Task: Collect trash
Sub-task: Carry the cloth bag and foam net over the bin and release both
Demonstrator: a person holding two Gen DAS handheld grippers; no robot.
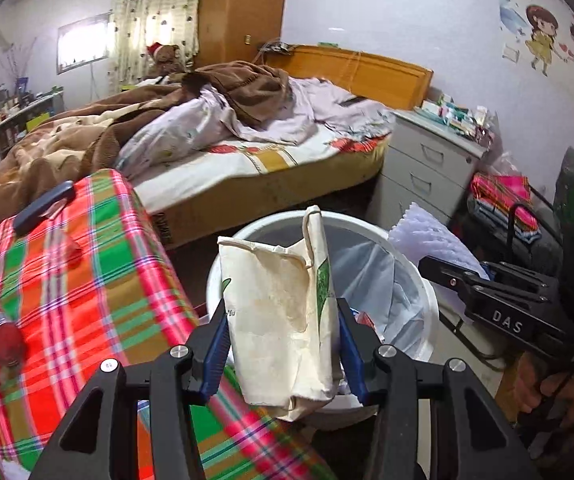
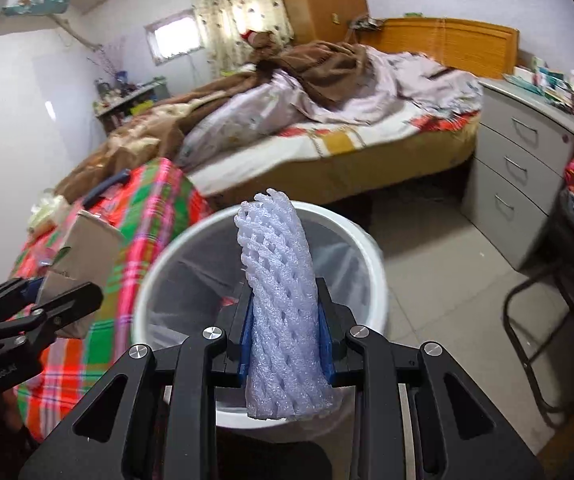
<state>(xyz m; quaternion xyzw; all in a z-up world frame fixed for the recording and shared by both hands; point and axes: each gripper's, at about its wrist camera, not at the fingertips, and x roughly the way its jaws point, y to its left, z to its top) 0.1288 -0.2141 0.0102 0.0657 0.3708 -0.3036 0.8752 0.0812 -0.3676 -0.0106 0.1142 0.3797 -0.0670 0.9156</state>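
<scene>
Tablecloth [image 1: 67, 280], plaid red and green, at nine o'clock in the left wrist view; red lighter-like item [image 1: 1, 330] lying on it. Left gripper [image 1: 283, 320] closed on a stained paper bag [image 1: 279, 312], pads pressing both sides, the bag upright over the near rim of the white bin [image 1: 423, 280] at twelve o'clock. Right gripper [image 2: 285, 312] clamped on a white foam net sleeve [image 2: 283, 304], held upright above the bin's lined opening [image 2: 191, 272]; grey drawer unit [image 2: 519, 176] at two o'clock.
</scene>
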